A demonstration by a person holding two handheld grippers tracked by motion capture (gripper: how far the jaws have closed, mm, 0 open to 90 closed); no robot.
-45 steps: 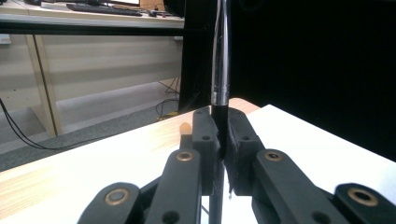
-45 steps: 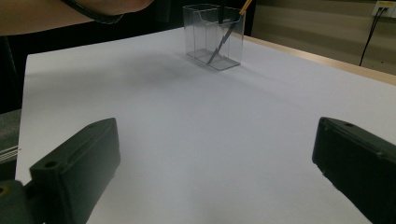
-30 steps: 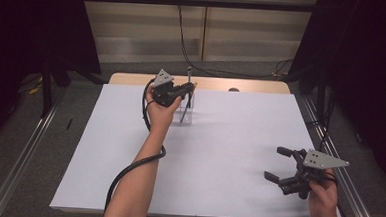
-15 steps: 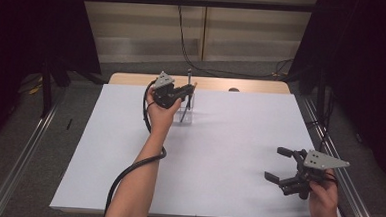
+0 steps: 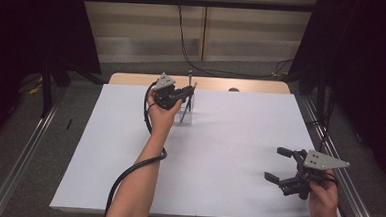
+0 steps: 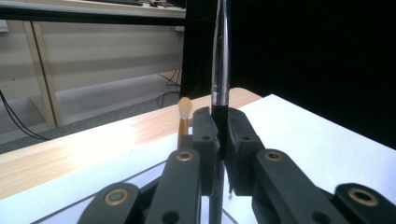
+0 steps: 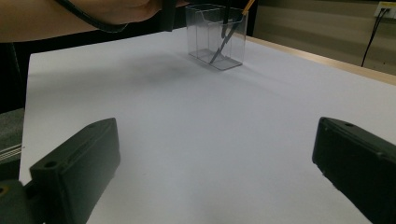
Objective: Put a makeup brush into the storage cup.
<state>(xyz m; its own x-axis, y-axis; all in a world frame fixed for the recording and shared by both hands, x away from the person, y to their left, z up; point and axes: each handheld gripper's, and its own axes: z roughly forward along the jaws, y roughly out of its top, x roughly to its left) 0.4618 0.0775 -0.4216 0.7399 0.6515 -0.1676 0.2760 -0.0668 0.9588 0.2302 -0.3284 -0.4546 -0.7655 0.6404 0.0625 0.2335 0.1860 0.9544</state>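
left tongs (image 6: 219, 140) clenched on dark brush handle (image 6: 220, 70) above clear holder (image 5: 187, 110) | right tongs (image 5: 282, 166) released wide, low over tabletop (image 5: 228, 155)

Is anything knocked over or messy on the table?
Nothing stands out. The clear box stands upright on the white table with nothing spilled. The left gripper is clamped on a dark brush handle standing in the box, beside a tan-tipped brush. The right gripper is open, apart from everything.

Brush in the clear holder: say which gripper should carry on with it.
Left. The left gripper is shut on the dark brush at the clear holder; the right gripper is open, near the table's near edge.
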